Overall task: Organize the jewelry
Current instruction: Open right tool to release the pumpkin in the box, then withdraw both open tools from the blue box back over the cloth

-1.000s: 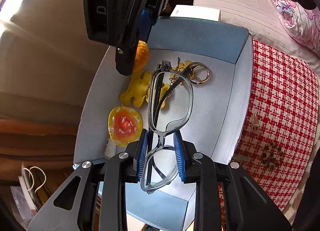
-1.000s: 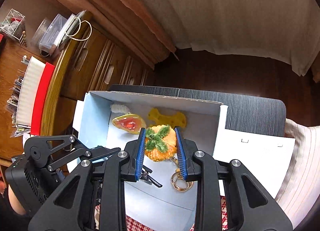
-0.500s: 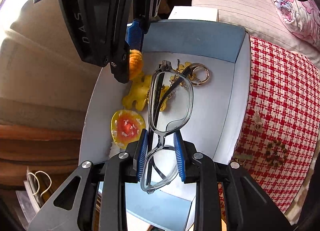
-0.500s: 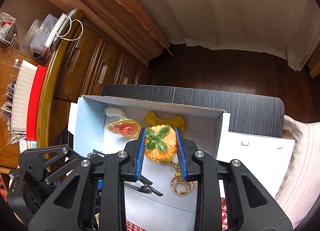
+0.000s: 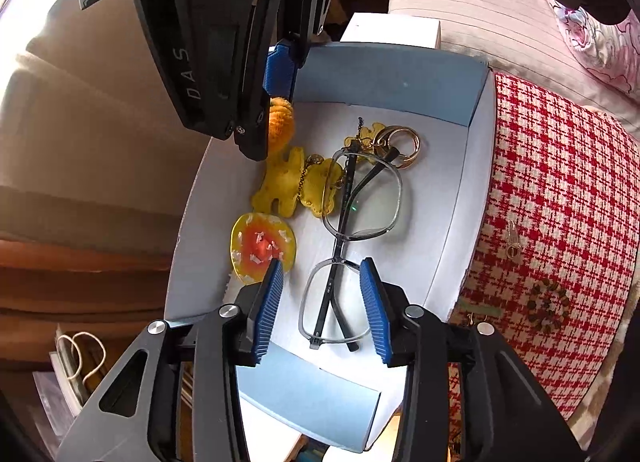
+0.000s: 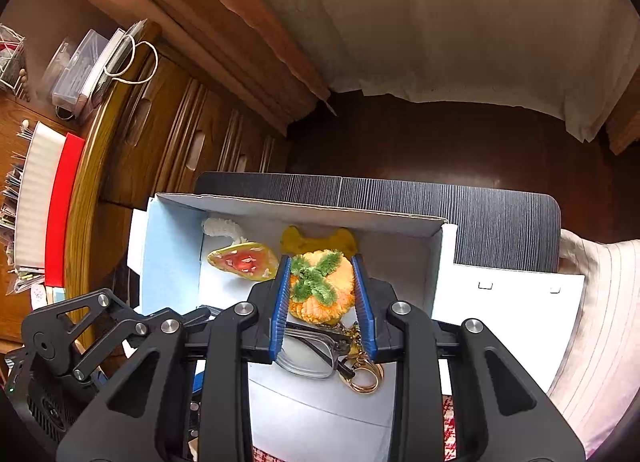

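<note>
Step in hand: L gripper (image 5: 322,302) letting go of the glasses (image 5: 352,242), jaws opening, pads clear of the frame, which lies flat in the box (image 5: 452,197). R gripper (image 6: 323,308) jaws pinch the orange pom charm (image 6: 322,288) at box's 12 o'clock. Next, prob.: lift L straight out w/o snagging; R to set charm down.

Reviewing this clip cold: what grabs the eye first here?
The folded glasses lying in the white box, between the left gripper's opening blue pads, which no longer touch them. Across the box, the right gripper is shut on a fuzzy orange pineapple charm.
</note>
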